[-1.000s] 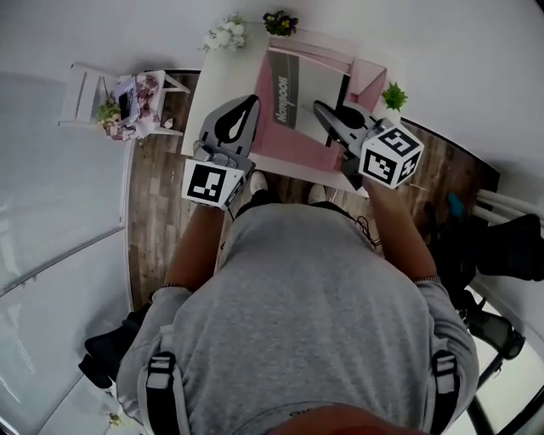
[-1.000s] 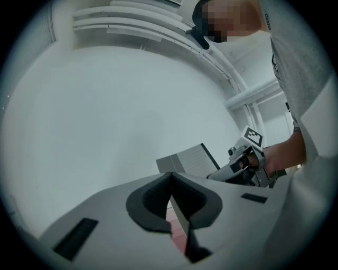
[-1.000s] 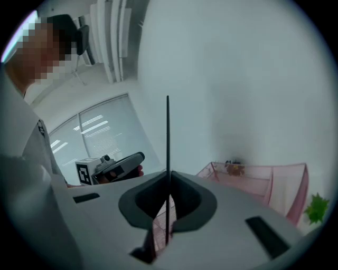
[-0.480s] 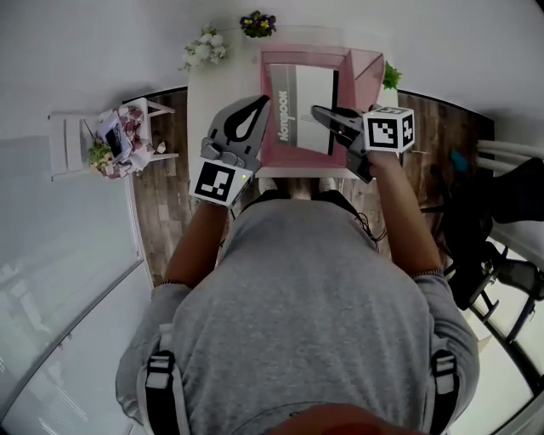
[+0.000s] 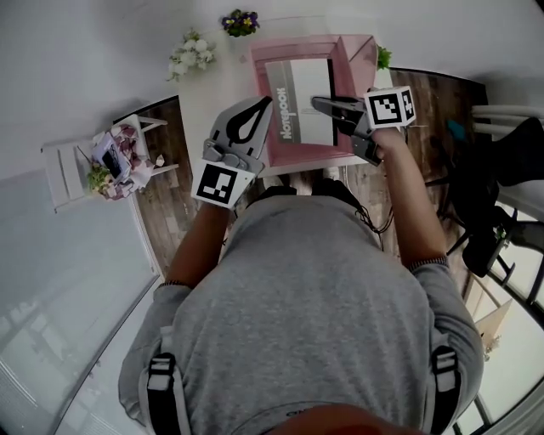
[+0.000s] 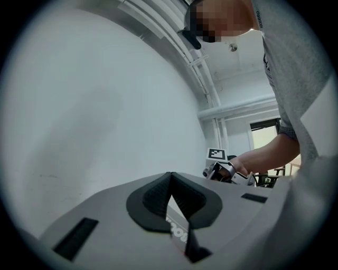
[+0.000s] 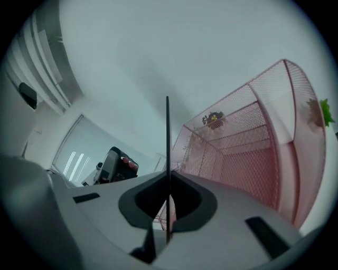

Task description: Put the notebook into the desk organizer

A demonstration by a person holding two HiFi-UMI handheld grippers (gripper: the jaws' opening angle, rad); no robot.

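Observation:
The pink mesh desk organizer (image 5: 293,47) stands on the white table (image 5: 212,102). The notebook (image 5: 302,98), white with a grey lettered band, sits inside the organizer's frame in the head view. My left gripper (image 5: 265,104) is shut on the notebook's left edge. My right gripper (image 5: 317,103) is shut on its right edge. In the left gripper view the lettered cover (image 6: 177,224) shows between the jaws of that gripper (image 6: 170,176). In the right gripper view the notebook (image 7: 167,137) appears as a thin dark edge standing between the jaws of that gripper (image 7: 168,179), with the mesh organizer (image 7: 248,147) just beyond.
White flowers (image 5: 189,51) and a pot of purple flowers (image 5: 240,21) stand at the table's far side. A small green plant (image 5: 384,58) is right of the organizer. A white chair (image 5: 102,161) with clutter stands at the left, dark furniture (image 5: 501,161) at the right.
Both grippers carried the notebook forward and down, from a tilted position over the organizer to lying square within its pink frame. The right gripper rolled as it went.

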